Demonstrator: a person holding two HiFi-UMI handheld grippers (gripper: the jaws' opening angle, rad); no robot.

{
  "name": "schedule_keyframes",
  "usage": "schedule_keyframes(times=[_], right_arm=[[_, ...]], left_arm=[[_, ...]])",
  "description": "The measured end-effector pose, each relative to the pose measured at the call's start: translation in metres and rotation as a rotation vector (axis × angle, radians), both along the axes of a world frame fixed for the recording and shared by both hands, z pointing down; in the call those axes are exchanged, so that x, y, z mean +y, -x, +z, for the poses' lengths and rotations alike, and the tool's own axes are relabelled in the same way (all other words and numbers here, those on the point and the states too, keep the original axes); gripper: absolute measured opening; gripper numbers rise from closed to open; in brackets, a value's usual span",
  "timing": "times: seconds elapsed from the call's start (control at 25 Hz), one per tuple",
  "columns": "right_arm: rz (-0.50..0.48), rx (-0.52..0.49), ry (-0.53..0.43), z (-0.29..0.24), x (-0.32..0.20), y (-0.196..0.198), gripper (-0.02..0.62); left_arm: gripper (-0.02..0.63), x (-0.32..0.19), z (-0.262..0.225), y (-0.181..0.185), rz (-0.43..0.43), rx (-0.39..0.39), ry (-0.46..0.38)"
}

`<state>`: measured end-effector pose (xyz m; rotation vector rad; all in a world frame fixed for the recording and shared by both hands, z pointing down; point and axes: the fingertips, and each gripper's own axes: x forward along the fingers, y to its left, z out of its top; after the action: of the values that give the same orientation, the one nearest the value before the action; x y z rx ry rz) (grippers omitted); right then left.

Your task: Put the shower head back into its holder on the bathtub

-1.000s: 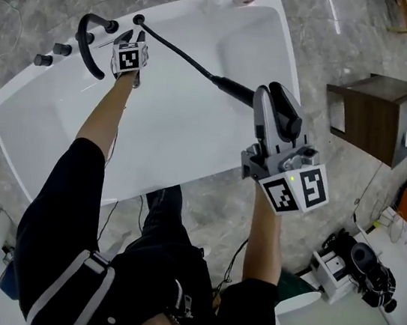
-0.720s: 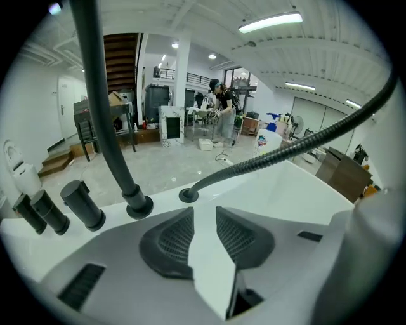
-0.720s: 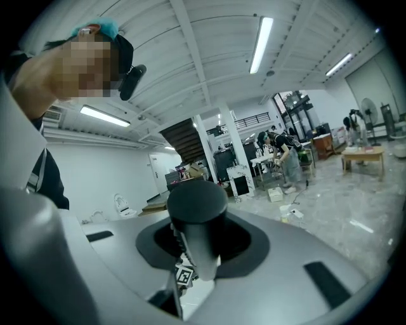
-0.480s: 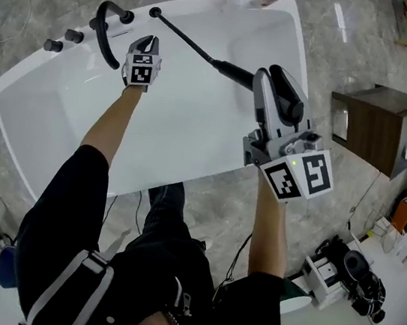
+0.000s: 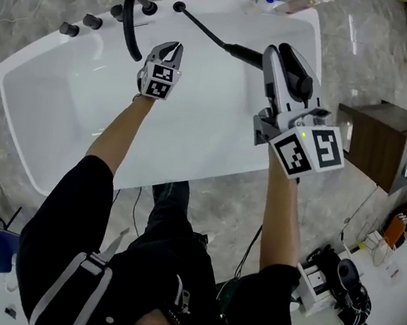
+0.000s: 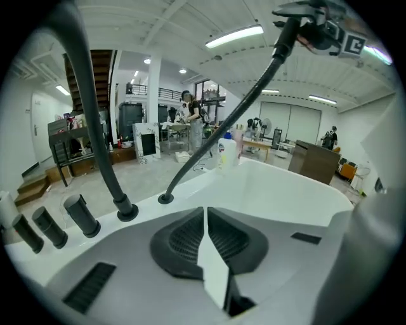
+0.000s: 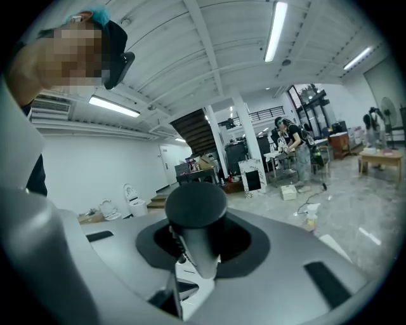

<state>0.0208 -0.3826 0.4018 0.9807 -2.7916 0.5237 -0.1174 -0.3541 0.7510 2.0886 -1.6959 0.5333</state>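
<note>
White bathtub [image 5: 191,145] below me: my right tongs [image 5: 279,52] are clamped on the shower head [image 5: 244,53] above the basin, left tongs [image 5: 171,49] pinched together empty, so I'd line its handle over the holder [image 5: 180,7] and lower straight, minding the hose [image 5: 205,28].

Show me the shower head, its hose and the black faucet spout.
shower head [image 5: 296,72]: head view, middle of its black body.
hose [image 5: 208,31]: head view, midway along it.
faucet spout [image 5: 125,21]: head view, middle of its curve.
</note>
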Motion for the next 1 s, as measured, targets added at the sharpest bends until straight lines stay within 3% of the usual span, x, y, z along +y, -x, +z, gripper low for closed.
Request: schedule_keyframes(times=[0.44, 1.0], right_arm=[[-0.119, 0.040, 0.007, 0.034, -0.031, 0.057, 0.107], [-0.203, 0.095, 0.027, 0.086, -0.071, 0.123, 0.107]], left_arm=[[0.038, 0.040, -0.015, -0.001, 0.033, -0.033, -0.037], [0.038, 0.080, -0.010, 0.026, -0.067, 0.003, -0.038]])
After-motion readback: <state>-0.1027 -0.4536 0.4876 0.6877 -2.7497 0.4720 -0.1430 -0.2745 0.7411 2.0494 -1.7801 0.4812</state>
